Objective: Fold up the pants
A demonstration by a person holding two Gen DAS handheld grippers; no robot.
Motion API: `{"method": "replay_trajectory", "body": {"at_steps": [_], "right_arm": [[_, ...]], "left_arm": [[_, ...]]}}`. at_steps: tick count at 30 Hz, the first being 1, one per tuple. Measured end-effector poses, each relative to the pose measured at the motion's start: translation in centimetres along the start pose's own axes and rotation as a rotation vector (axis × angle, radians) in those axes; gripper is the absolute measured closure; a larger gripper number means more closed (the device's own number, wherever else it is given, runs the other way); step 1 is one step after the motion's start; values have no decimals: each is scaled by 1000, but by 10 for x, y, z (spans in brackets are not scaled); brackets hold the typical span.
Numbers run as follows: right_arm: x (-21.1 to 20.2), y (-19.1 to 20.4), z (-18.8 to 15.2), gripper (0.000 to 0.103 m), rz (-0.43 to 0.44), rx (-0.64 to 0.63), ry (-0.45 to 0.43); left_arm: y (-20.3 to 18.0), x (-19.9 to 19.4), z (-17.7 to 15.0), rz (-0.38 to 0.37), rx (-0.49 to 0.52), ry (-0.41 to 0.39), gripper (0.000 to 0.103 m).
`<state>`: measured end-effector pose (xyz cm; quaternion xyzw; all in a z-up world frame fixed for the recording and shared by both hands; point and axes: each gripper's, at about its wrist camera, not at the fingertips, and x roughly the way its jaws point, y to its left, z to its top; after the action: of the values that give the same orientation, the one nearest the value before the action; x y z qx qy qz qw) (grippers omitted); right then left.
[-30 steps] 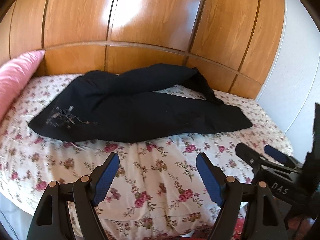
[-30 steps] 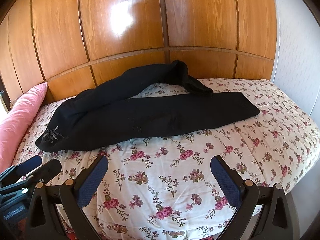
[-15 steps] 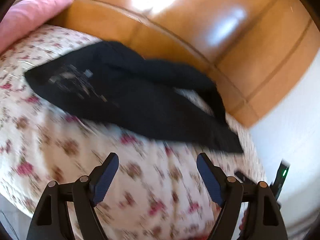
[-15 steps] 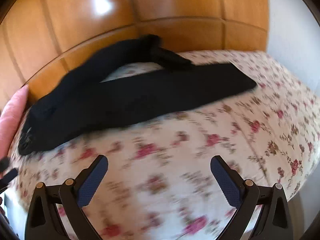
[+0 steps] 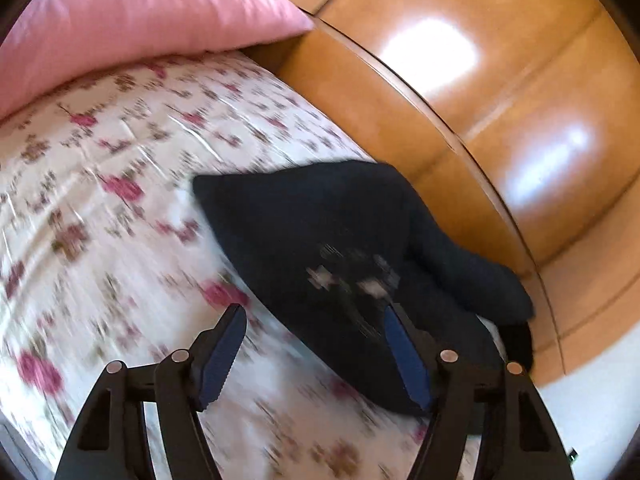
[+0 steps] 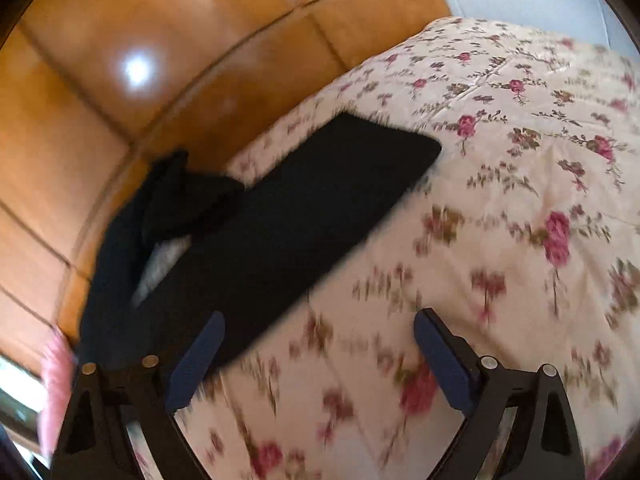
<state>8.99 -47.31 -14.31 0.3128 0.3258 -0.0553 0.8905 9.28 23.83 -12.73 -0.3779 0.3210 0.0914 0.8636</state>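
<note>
The black pants (image 5: 344, 248) lie spread on the floral bedspread (image 5: 100, 208), their far side close against the wooden headboard (image 5: 500, 92); the left claw (image 5: 316, 344) hangs released above the waist end, its right finger over the dark cloth, bare quilt ahead to its left up to the pink pillow (image 5: 132, 20); the right claw (image 6: 320, 344) gapes wide too, gripping nothing, tilted over the near edge of a leg, open bedspread ahead and to its right.

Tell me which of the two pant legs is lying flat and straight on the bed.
The leg nearer the camera lies flat and straight, ending in a squared hem on the floral bedspread. The other leg is bunched and twisted against the wooden headboard.
</note>
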Motion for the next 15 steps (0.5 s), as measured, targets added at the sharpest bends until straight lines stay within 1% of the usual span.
{"method": "replay_trajectory", "body": {"at_steps": [1,2,4,5,6,9,11,12,14,15], "right_arm": [[3,-2,5,6,2,13,0],[5,-4,10,6,15,33,-4],[10,-8,20,7,36,70,-15],[12,-9,23,10,37,80,-20],[16,-10,26,12,40,87,-26],[22,-16,35,23,56,94,-51],[29,-18,39,38,59,104,-62],[33,-19,41,43,56,109,-66],[41,-22,45,62,29,100,-77],[44,-22,45,66,10,93,-86]], "left_arm": [[8,5,4,0,-34,9,32],[13,9,8,-19,-64,16,32],[21,15,13,-47,-87,12,32],[21,17,16,-53,-66,-6,32],[17,17,15,-45,-43,-14,32],[10,28,17,-45,25,-17,32],[7,34,18,-48,47,-19,32],[4,36,17,-49,56,-18,32],[2,40,19,-34,44,-9,32],[1,41,21,-38,36,-10,32]]}}
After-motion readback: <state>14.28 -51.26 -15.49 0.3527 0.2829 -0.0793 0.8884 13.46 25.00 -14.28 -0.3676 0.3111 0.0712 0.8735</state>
